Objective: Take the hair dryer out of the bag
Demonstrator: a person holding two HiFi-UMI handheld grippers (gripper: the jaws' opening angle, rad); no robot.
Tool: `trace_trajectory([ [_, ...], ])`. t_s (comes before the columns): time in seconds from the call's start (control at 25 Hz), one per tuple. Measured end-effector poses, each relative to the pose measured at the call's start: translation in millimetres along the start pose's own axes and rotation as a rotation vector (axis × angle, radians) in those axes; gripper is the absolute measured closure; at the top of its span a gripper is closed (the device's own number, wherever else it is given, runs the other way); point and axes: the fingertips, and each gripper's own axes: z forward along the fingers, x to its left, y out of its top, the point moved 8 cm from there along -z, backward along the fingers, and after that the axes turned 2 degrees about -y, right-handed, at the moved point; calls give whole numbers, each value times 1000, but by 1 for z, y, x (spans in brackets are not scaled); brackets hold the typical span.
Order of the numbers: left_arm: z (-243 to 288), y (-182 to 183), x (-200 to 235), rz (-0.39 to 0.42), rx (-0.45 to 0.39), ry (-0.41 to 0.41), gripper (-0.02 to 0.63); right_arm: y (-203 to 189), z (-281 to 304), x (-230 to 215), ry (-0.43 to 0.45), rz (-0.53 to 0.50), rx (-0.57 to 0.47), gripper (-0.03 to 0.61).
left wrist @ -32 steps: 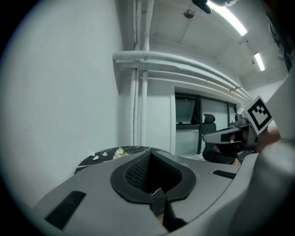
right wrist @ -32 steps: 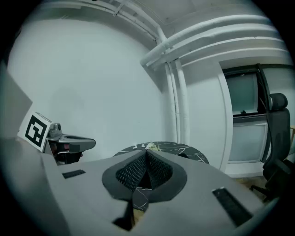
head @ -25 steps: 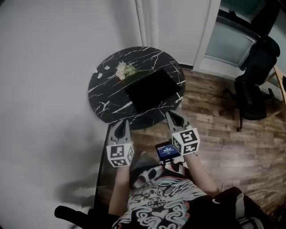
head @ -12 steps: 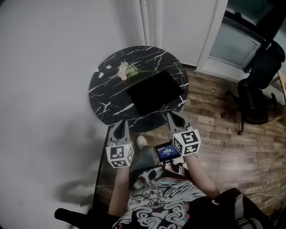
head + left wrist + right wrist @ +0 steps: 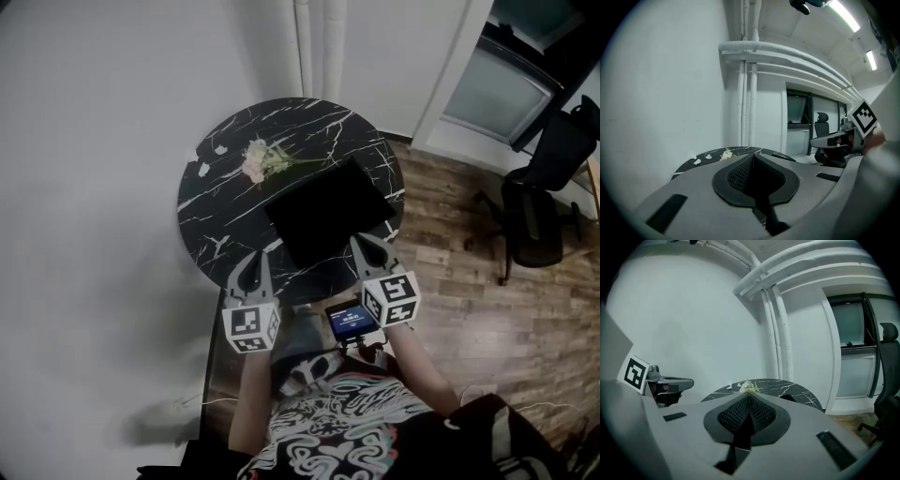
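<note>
The flat black rectangular bag, within which the unseen hair dryer is judged to lie, is set on the round black marble bench just ahead of the right gripper, farther from the left gripper, both being held with jaws together, empty.

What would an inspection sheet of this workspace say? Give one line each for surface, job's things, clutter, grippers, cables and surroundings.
Surface: round black marble table, white-veined.
Job's things: black bag lying flat on the table; hair dryer not visible.
Clutter: flower sprig and white scraps beside the bag.
Grippers: left gripper and right gripper both shut, empty, held at the table's near edge.
Cables: thin pale line on the floor, perhaps a cord.
Surroundings: white wall, pipes, wood floor, office chair.
</note>
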Motion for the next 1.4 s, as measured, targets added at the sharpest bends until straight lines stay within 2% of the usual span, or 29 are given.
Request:
trace_trajectory([
  [0.36,78,8,69,-25,21,-36,598,24,91,-3,-28,-9,70,558],
  [0.64,120,-3,100,-11,65,-98,598,22,135,1,-54,-67,144,558],
  [0.84,140,-16,108,-5,88,-154,598,19,151,4,-38,-25,171,558],
  [1.12,152,-37,102,-33,131,-200,598,8,151,6,-43,-29,222,558],
  [1.4,160,-43,96,-27,157,-193,598,1,155,-1,-16,-37,247,558],
])
